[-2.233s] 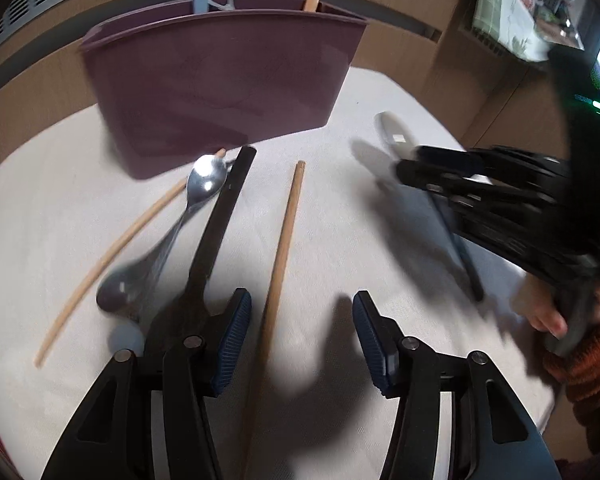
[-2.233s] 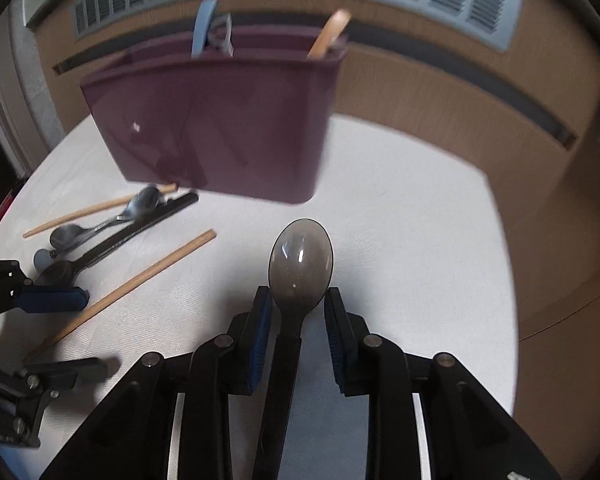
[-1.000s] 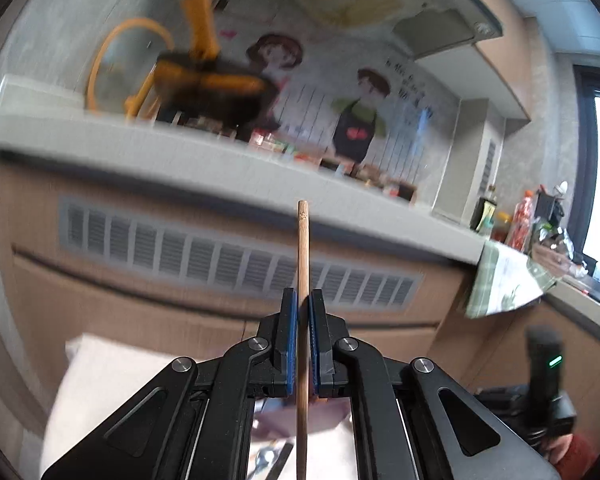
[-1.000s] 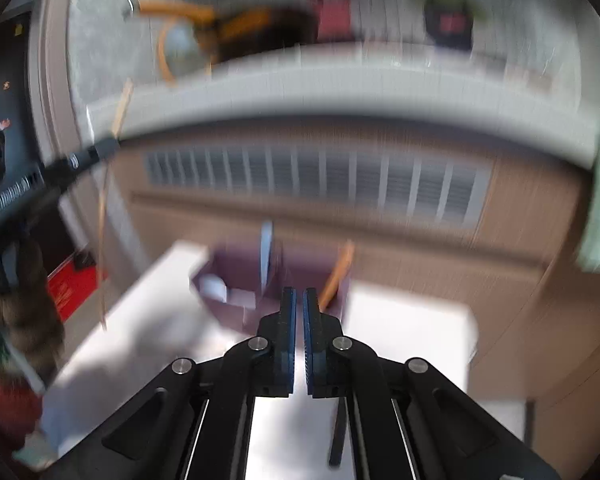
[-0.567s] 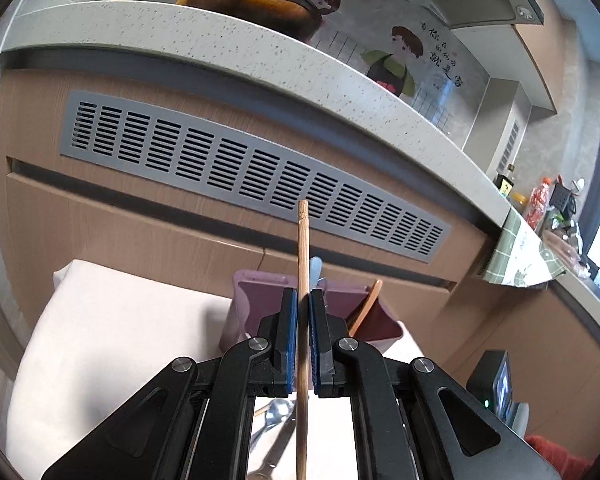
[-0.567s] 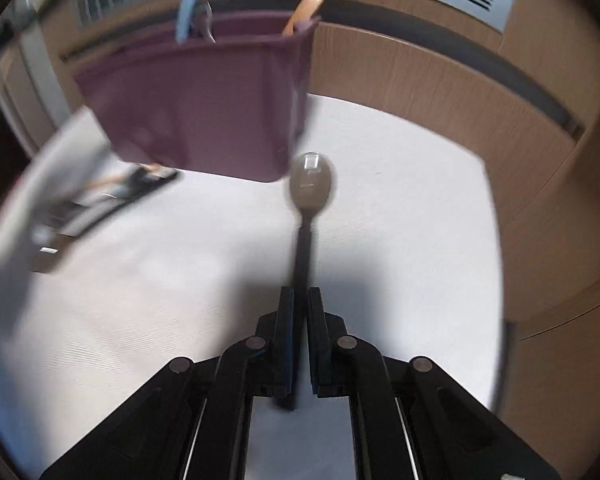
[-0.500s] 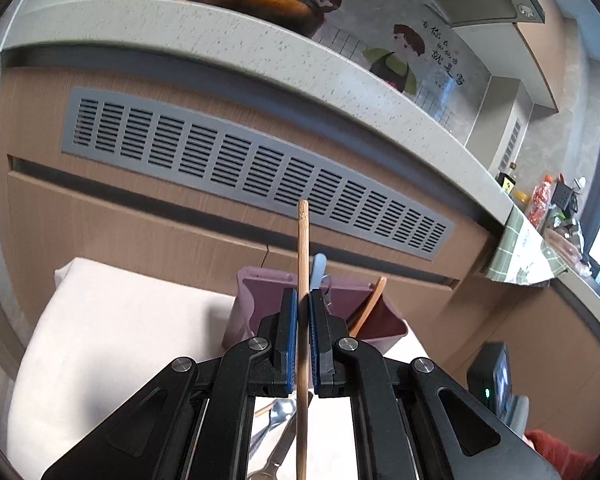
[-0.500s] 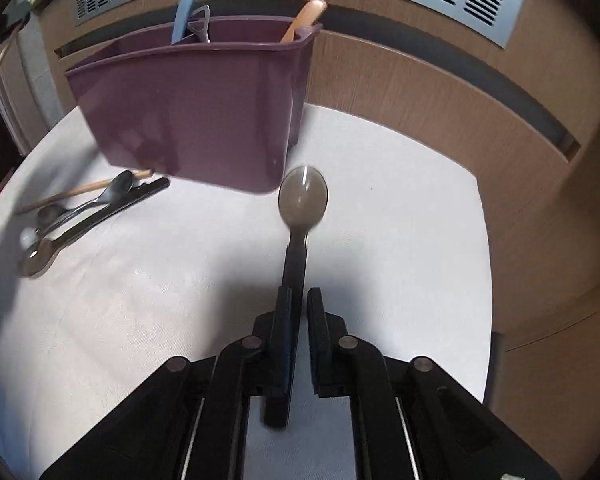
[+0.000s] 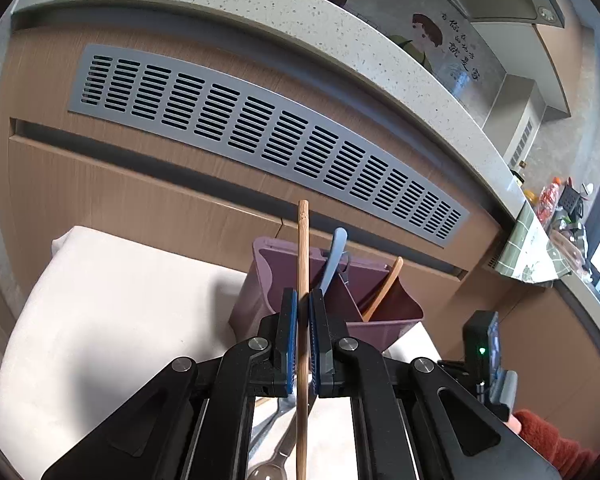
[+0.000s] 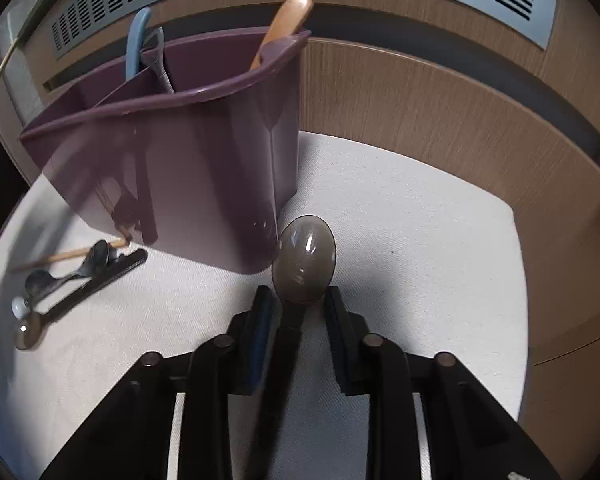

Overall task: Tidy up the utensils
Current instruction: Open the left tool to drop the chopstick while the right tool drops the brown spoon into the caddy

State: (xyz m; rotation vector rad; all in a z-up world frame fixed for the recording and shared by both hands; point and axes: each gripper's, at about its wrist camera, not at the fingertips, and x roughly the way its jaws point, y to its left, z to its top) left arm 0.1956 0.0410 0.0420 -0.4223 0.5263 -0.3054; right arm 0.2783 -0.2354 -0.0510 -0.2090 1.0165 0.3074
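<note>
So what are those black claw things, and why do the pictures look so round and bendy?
Those are two grippers, like big tweezers, and a person holds one in each hand. Each carries a small wide-eyed camera, which bends the picture. One picture looks along the left gripper: it pinches a wooden chopstick upright, in front of the purple utensil holder. The other looks along the right gripper: it is open, with a dark spoon between its fingers, over the white table. Beside the holder lie a metal spoon, another chopstick and a long black spoon.
</note>
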